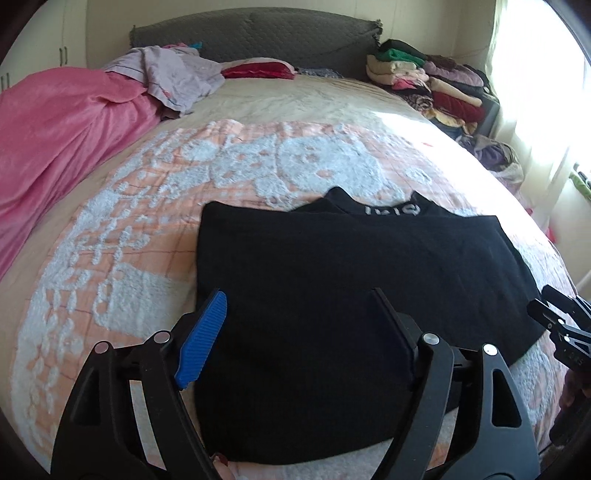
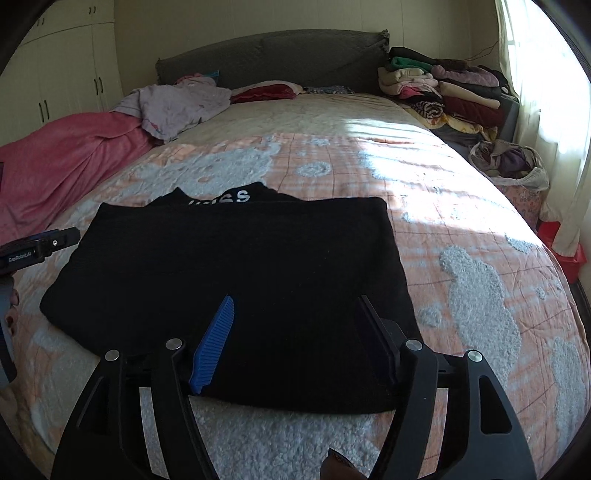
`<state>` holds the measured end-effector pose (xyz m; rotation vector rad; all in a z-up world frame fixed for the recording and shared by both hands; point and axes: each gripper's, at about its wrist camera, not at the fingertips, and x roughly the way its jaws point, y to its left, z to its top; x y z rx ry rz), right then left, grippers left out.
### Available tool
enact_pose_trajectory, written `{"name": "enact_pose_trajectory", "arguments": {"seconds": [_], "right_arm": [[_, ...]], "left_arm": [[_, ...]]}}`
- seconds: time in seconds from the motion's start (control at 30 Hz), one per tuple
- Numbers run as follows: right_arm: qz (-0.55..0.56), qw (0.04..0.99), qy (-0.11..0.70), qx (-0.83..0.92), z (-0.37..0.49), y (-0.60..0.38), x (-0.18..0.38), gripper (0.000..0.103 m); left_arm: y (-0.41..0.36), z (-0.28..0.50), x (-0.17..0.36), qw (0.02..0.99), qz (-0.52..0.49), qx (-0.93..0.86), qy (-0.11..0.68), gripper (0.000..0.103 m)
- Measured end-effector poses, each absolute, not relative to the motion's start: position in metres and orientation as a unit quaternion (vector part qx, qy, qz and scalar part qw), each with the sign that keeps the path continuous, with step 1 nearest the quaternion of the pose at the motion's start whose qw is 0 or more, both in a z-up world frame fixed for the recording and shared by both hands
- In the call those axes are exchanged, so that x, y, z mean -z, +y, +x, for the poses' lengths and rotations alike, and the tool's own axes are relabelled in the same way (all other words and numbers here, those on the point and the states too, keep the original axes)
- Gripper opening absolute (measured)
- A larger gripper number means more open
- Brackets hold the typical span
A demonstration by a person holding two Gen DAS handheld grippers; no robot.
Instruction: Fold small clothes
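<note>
A black garment (image 1: pixel 332 288) with white lettering at its collar lies flat and partly folded on the orange and white bedspread (image 1: pixel 147 229). It also shows in the right wrist view (image 2: pixel 236 266). My left gripper (image 1: pixel 299 295) is open and empty, hovering over the garment's near left part. My right gripper (image 2: pixel 295 301) is open and empty over the garment's near right edge. The right gripper also shows at the right edge of the left wrist view (image 1: pixel 561 317). The left gripper shows at the left edge of the right wrist view (image 2: pixel 40 245).
A pink blanket (image 1: pixel 62 140) and a lilac cloth (image 1: pixel 177 77) lie at the bed's left. Stacks of folded clothes (image 1: pixel 424 81) sit at the far right by the grey headboard (image 1: pixel 258 33). A bag of clothes (image 2: pixel 509 162) stands beside the bed near the bright window.
</note>
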<state>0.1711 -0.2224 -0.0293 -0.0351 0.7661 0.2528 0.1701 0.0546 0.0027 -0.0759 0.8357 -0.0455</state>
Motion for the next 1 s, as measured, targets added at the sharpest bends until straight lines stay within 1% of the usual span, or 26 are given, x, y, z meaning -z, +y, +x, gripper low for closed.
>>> {"name": "enact_pose_trajectory", "arguments": {"seconds": [0.07, 0.13, 0.23, 0.47, 0.77, 0.87, 0.9, 0.93, 0.97, 1.0], "right_arm": [[-0.021, 0.913, 0.389, -0.118, 0.168, -0.222, 0.039, 0.066], [-0.024, 0.906, 0.408, -0.109, 0.165, -0.223, 0.051, 0.066], [-0.015, 0.906, 0.410, -0.107, 0.158, -0.227, 0.061, 0.066], [0.002, 0.905, 0.411, -0.108, 0.145, -0.235, 0.059, 0.066], [0.021, 0.904, 0.414, -0.106, 0.131, -0.241, 0.055, 0.067], [0.032, 0.904, 0.413, -0.106, 0.125, -0.242, 0.053, 0.067], [0.032, 0.904, 0.412, -0.105, 0.123, -0.241, 0.053, 0.073], [0.033, 0.906, 0.409, -0.105, 0.120, -0.241, 0.051, 0.086], [0.033, 0.908, 0.404, -0.106, 0.118, -0.240, 0.049, 0.088], [0.032, 0.910, 0.400, -0.107, 0.116, -0.238, 0.047, 0.088]], "left_arm": [[0.045, 0.167, 0.005, 0.907, -0.030, 0.035, 0.419, 0.071], [0.036, 0.166, 0.015, 0.898, -0.017, 0.041, 0.438, 0.074], [0.028, 0.162, 0.030, 0.887, 0.006, 0.036, 0.459, 0.075], [0.025, 0.145, 0.033, 0.888, 0.001, 0.039, 0.458, 0.077], [0.034, 0.121, 0.025, 0.890, -0.043, 0.064, 0.449, 0.078], [0.034, 0.114, 0.021, 0.895, -0.033, 0.056, 0.440, 0.081], [0.034, 0.112, 0.020, 0.897, -0.033, 0.055, 0.437, 0.085], [0.035, 0.111, 0.019, 0.898, -0.035, 0.054, 0.435, 0.086], [0.036, 0.111, 0.018, 0.899, -0.036, 0.053, 0.432, 0.086], [0.038, 0.110, 0.017, 0.901, -0.036, 0.050, 0.430, 0.086]]}}
